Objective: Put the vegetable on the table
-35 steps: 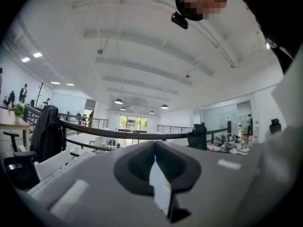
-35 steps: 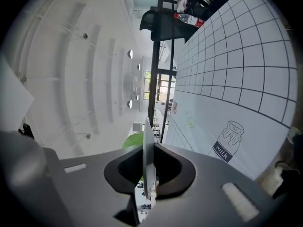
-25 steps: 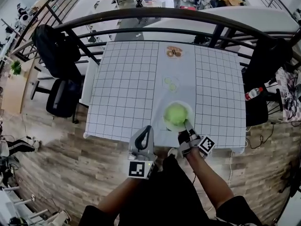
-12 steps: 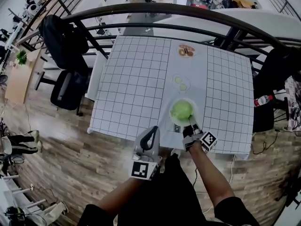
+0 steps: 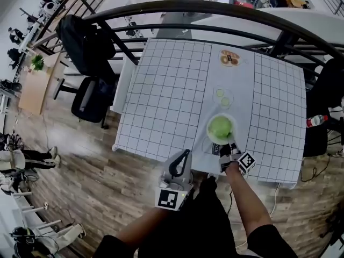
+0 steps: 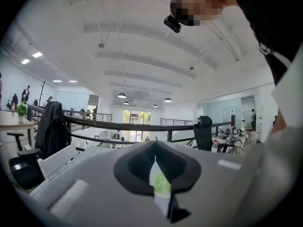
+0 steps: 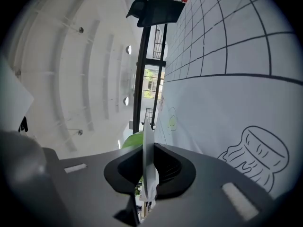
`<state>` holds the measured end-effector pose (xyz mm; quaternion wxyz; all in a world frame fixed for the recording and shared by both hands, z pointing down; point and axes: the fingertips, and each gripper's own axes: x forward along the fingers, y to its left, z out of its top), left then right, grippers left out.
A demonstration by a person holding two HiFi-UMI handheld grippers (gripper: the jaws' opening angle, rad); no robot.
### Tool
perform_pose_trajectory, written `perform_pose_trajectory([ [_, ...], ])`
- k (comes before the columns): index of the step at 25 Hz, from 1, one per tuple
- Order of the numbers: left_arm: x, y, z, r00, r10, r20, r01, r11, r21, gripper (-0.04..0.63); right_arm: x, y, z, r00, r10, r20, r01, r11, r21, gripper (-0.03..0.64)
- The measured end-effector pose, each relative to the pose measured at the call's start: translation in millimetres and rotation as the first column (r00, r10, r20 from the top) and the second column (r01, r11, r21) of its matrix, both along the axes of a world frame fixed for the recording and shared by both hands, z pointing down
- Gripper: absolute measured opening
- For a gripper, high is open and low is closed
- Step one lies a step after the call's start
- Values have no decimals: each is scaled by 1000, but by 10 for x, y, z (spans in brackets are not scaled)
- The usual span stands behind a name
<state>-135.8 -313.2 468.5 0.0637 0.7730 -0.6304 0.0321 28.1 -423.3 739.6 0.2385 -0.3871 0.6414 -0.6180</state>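
Vegetable [image 5: 220, 127] first: a round, pale green head, smooth at this range, with no leaf detail to make out. It sits in a white plate [image 5: 210, 138] and fills most of it. The plate is at the near edge of the table [image 5: 161, 101], which is covered in a white cloth with a black grid.

The right gripper [image 5: 231, 143] reaches the near rim of the plate. The right gripper view shows the thin white rim standing edge-on between the two pads, which are clamped on it, and the vegetable bulging green just behind. The left gripper [image 5: 184, 156] is held off the table's near edge. Its own view shows the jaws drawn almost together with nothing between them; only a sliver of green and white shows through the slit.

Only the head view shows two small green circles [image 5: 222, 97] farther up the cloth and a brown patch [image 5: 229, 58] near the far edge. Only the right gripper view shows a line drawing [image 7: 258, 150] on the cloth. The left gripper view adds a dark railing [image 6: 118, 126] beyond the table and a chair draped in black [image 6: 51, 126].
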Motion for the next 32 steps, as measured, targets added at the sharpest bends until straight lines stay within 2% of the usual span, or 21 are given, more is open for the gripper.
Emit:
perform_pose_trajectory([
  [6,17,-52,73,1000,-8,-4,7,1000,-30,8,-53,-106,158,999,18,45,-18,1000,10,32],
  [11,83,-109,116,1000,18,-5,-18,999,-35,8,-32,-116,307,1000,23,15,-23,1000,-1,32],
  [14,95,-114,137,1000,14,-6,-15,999,-44,8,-17,-68,428,1000,22,-19,-23,998,-54,31],
  [21,101,-90,187,1000,12,3,-12,998,-59,8,-75,-105,463,995,67,74,-63,996,-63,31],
  [23,87,-78,214,1000,8,1,-8,997,-73,8,-66,-118,476,995,66,70,-62,997,-55,31],
  [26,63,-59,248,1000,-2,-3,2,997,-83,8,-27,-81,573,997,68,30,-65,993,-100,32],
  [32,-25,-7,235,1000,-24,-2,24,996,-85,8,-20,-82,601,995,85,54,-78,990,-113,31],
])
